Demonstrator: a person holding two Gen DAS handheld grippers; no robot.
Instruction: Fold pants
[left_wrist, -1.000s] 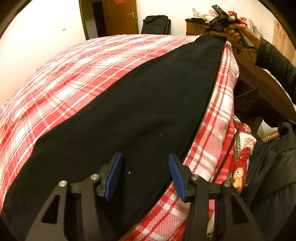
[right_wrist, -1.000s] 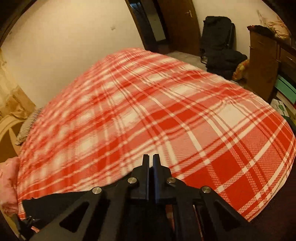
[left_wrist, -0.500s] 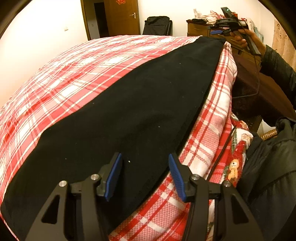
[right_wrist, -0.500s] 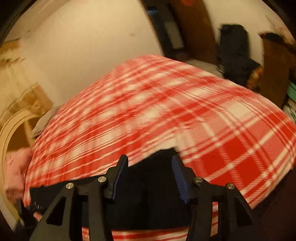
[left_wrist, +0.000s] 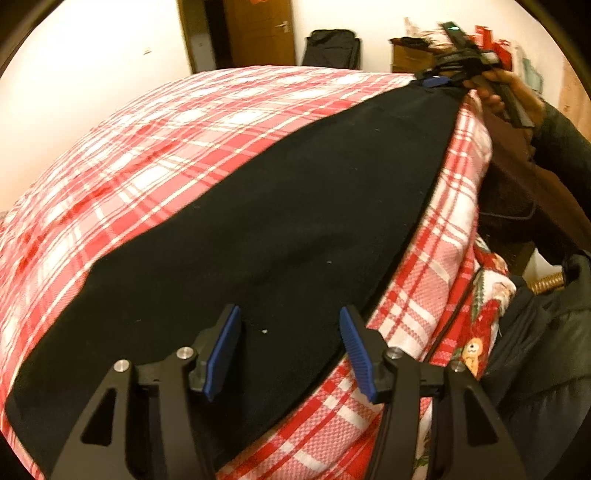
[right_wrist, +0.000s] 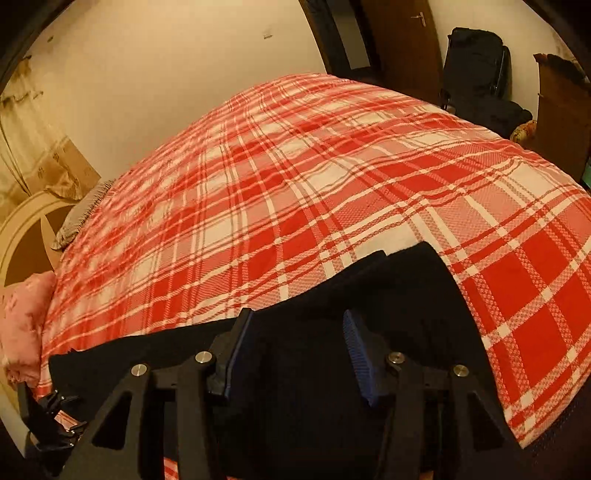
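While the one pair of black pants (left_wrist: 280, 229) lies flat as a long dark strip along the near edge of the bed, its long axis runs from the wide end under the left gripper (left_wrist: 290, 350) away to the narrow end at the far right, where the right gripper (left_wrist: 448, 75) sits. In the left wrist view the left gripper's two blue-padded fingers stand apart with nothing between them, just above the cloth near its right-hand edge; in the right wrist view the right gripper (right_wrist: 295, 350) is likewise spread and empty, hovering over the hem end (right_wrist: 402, 273), which lies directly ahead of and under the fingers. Each gripper is therefore nearest its own end of the strip, and a fold that brings one end to the other would probably turn along that long axis, so either end looks ready to be pinched. Beyond the pants there is one red and white plaid bedspread (right_wrist: 295, 177), a pink pillow (right_wrist: 22, 314) at the far left in the right wrist view, one wooden door (left_wrist: 258, 33), a black bag (left_wrist: 330, 48) beside it, and a wooden dresser (left_wrist: 410, 57).
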